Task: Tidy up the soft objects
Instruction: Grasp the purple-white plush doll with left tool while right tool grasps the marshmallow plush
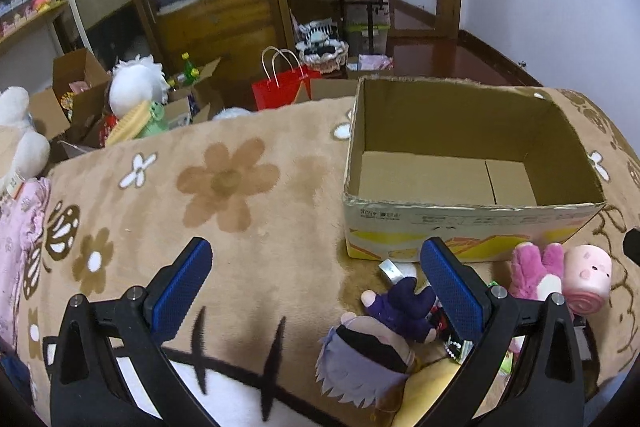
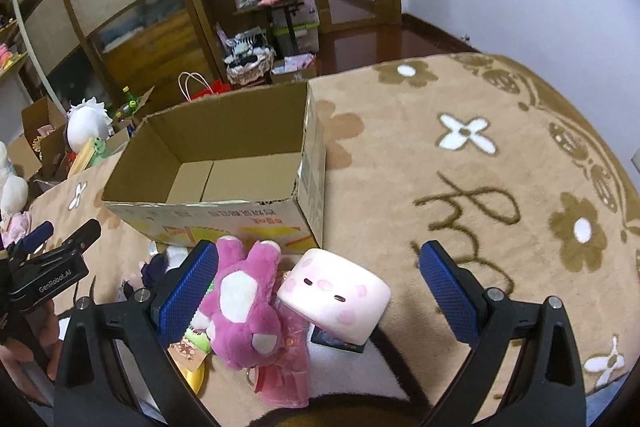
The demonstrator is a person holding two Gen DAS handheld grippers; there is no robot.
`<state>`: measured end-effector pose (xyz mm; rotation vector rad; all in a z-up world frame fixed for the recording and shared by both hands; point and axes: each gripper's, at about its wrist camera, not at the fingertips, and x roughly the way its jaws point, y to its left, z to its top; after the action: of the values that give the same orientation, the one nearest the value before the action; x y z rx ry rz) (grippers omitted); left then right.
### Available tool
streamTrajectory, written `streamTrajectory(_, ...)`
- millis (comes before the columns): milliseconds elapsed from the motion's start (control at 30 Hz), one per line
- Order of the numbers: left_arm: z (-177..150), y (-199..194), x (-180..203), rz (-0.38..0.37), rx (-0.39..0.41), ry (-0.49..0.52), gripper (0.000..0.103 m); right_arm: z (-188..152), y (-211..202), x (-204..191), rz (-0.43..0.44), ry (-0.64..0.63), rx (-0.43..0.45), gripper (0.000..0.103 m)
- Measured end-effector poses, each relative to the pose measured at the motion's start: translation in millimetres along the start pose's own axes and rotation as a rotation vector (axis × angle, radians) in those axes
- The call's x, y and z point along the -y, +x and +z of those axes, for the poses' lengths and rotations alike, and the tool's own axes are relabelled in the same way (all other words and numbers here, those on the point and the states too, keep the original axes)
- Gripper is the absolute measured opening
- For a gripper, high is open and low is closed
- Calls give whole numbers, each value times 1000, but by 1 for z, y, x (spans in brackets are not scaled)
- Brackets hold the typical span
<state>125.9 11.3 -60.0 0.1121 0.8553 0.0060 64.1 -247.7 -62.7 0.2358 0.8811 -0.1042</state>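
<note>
An empty cardboard box (image 1: 472, 227) stands on a tan flowered blanket (image 1: 240, 179); it also shows in the right wrist view (image 2: 208, 215). In front of it lie soft toys: a grey-haired doll (image 1: 368, 359), a dark purple plush (image 1: 404, 303), a magenta bear (image 2: 240, 303) and a pink roll-shaped pig plush (image 2: 336, 299). My left gripper (image 1: 316, 287) is open above the blanket, left of the doll. My right gripper (image 2: 320, 287) is open, with the bear and the pig plush between its fingers, neither gripped.
Beyond the blanket's far edge are open cartons, a white-haired plush (image 1: 136, 87), a red paper bag (image 1: 280, 87), shelves and a wooden cabinet. The left gripper's body (image 2: 52, 267) shows at the left of the right wrist view. A pink cloth (image 1: 20, 227) lies at the far left.
</note>
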Motion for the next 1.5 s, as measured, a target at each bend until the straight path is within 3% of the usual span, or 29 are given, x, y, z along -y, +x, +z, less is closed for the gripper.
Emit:
streamTrajectory(333, -13, 35, 3, -63, -133, -29, 103, -6, 33, 6, -15, 25, -87, 103)
streamTrajectory(700, -27, 45, 18, -81, -208, 39, 103, -16, 58, 6, -48, 8, -181, 103)
streamTrajectory(867, -29, 51, 16, -134, -257, 19, 103, -22, 68, 10, -60, 19, -226, 103)
streamTrajectory(1333, -38, 57, 30, -152, -319, 80, 103, -22, 73, 11, -51, 31, -237, 103)
streamTrajectory(1500, -40, 67, 30, -158, -357, 74, 103, -24, 77, 13, -31, 41, -255, 96)
